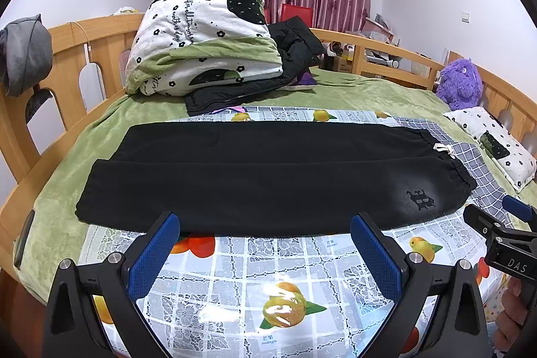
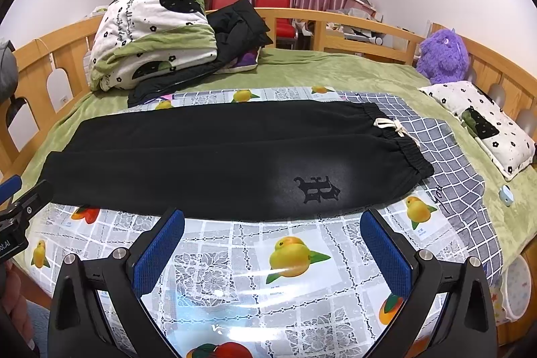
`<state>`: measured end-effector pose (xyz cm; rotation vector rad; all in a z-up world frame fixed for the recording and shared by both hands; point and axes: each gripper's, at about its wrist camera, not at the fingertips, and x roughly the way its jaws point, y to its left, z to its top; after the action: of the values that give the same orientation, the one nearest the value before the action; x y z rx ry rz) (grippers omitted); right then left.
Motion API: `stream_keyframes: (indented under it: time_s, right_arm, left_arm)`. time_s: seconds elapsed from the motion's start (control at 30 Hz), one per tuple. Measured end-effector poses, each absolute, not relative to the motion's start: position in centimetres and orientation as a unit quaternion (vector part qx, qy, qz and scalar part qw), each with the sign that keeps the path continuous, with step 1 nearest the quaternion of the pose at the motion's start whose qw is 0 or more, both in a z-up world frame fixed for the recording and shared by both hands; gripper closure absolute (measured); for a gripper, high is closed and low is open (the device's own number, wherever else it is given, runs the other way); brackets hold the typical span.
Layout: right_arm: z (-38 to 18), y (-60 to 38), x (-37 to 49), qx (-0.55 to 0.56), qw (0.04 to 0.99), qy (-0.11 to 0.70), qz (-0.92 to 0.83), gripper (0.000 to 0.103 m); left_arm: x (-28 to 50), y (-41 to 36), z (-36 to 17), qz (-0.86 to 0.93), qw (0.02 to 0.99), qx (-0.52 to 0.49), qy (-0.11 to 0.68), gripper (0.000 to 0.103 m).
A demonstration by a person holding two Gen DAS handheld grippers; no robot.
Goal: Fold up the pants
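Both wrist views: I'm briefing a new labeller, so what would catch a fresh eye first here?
The black pants dominate, spread flat with legs side by side on the fruit-print plastic sheet, waistband to the right with a white drawstring. Both the left gripper and right gripper hang open just short of the near edge. Behind, a bundled flowered quilt sits far left, and a purple plush toy far right.
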<state>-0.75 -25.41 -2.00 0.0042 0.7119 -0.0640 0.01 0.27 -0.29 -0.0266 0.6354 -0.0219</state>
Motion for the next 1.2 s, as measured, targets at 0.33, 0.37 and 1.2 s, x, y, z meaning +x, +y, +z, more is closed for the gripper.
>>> stream_keyframes:
  time_s: [0.33, 0.37, 1.2]
  right_arm:
    - [-1.7, -25.0, -1.3, -0.022, 0.942, 0.333, -0.029, 0.0]
    - [-1.6, -25.0, -1.4, -0.026, 0.943, 0.331, -0.028, 0.0]
    - [-0.5, -27.5, -4.3, 0.062, 0.938, 0.341, 0.002, 0.003]
  left_arm:
    - [0.0, 0.3, -0.2, -0.011, 0.95, -0.014, 0.311, 0.0]
    - [0.0, 0.3, -0.2, -0.012, 0.95, -0.014, 0.31, 0.0]
    - [-1.5, 6.4, 0.1, -0.052, 0.955, -0.022, 0.291, 0.001]
